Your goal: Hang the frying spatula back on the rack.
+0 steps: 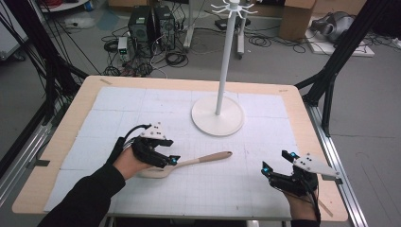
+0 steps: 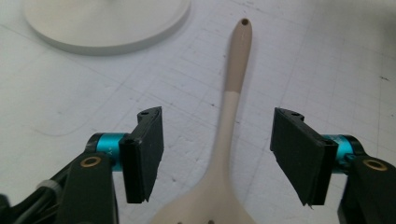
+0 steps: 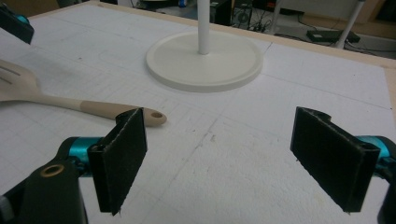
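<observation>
Beige spatula (image 2: pixel 232 109) lies between the released left hand-held gripper (image 2: pixel 219 154); right hand-held gripper (image 3: pixel 233 158) released.

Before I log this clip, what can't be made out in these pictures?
- Beige slotted spatula: in the high view the left gripper and hand cover most of its head; the left gripper view's bottom edge crops it.
- White pole stand with round base: its hooked top is cropped by the high view's upper edge.
- Right gripper: jaws open, nothing between them.
</observation>
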Demonstrator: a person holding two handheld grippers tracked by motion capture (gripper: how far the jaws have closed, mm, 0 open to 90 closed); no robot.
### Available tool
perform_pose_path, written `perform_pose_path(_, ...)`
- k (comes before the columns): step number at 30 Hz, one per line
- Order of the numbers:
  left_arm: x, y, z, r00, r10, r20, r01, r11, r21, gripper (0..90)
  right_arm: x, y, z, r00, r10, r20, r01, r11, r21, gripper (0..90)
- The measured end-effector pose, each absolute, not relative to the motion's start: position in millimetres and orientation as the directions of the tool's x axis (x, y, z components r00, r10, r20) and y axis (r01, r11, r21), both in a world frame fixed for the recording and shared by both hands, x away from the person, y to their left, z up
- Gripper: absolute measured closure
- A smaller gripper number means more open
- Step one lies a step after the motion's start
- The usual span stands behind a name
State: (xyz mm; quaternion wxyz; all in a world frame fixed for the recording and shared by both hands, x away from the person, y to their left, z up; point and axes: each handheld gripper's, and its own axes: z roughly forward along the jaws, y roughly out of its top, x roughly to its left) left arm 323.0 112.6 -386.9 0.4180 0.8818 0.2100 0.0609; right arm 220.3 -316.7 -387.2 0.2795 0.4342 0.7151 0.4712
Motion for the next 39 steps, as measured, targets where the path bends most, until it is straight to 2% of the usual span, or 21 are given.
perform_pose_path(3, 328.4, 105.7, -392.1, 0.914, 0.402, -0.060, 0.319, -0.618, 0.719, 41.9, 220.6, -316.8, -387.1, -0.469, 0.883, 0.008, 0.356, 0.180, 0.917, 17.5)
perform_pose_path(11, 336.8, 86.9, -397.8, 0.927, 0.366, -0.079, 0.319, -0.662, 0.678, 50.8, 221.6, -317.5, -387.4, -0.471, 0.882, 0.007, 0.354, 0.182, 0.917, 17.5)
perform_pose_path(24, 340.7, 69.8, -415.4, 0.944, 0.323, -0.063, 0.298, -0.756, 0.583, 54.6, 221.9, -317.3, -387.1, -0.472, 0.881, 0.015, 0.357, 0.176, 0.917, 17.9)
perform_pose_path(31, 343.1, 56.2, -419.8, 0.946, 0.320, -0.045, 0.294, -0.795, 0.530, 59.2, 222.0, -318.2, -387.3, -0.470, 0.883, 0.024, 0.362, 0.168, 0.917, 18.0)
perform_pose_path(39, 339.9, 55.8, -419.4, 0.947, 0.320, -0.019, 0.283, -0.808, 0.516, 67.6, 222.6, -319.6, -387.7, -0.466, 0.885, 0.025, 0.363, 0.165, 0.917, 18.3)
